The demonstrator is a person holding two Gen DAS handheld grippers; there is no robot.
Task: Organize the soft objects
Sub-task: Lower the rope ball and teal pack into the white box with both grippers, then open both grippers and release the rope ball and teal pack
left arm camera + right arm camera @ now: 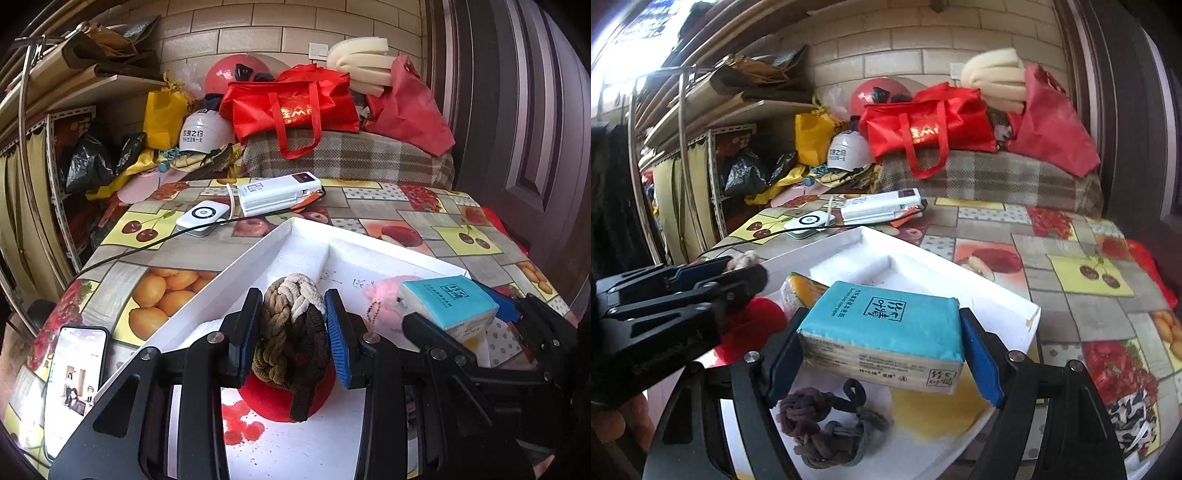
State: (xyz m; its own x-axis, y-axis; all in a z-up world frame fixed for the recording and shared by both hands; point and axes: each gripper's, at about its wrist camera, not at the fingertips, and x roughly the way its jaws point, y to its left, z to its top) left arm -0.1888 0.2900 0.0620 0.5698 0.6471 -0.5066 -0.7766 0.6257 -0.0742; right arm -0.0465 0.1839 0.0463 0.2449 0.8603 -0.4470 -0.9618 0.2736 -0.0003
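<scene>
1. The left gripper (293, 328) is clamped on a braided rope knot (291, 332) of brown, tan and cream strands, one pad on each side, held above the white tray (236, 273).
2. The right gripper (886, 350) has its pads pressed against the two ends of a teal tissue pack (882, 328), its fingers standing wide to span it; the pack hangs over the tray's near half.
3. The tray sits on the counter (443, 218), which wears a fruit-print cloth. A raised white divider (886, 264) marks off a smaller compartment at the far corner; nothing lies in the part of it that shows.
4. In the tray's larger part, a red round thing (273, 402) lies right below the rope knot, and a pink fluffy thing with a bead chain (384, 295) lies beside the tissue pack.
5. The right wrist view also shows a grey-purple knotted cord (820, 428) lying under the tissue pack, a yellow patch beside it, and an orange-printed packet (801, 288) farther back.
6. Beyond the tray on the counter lie a white power bank (277, 192), a small white device (203, 216) and a black cable; a phone (77, 369) with a lit screen lies at the left edge.
</scene>
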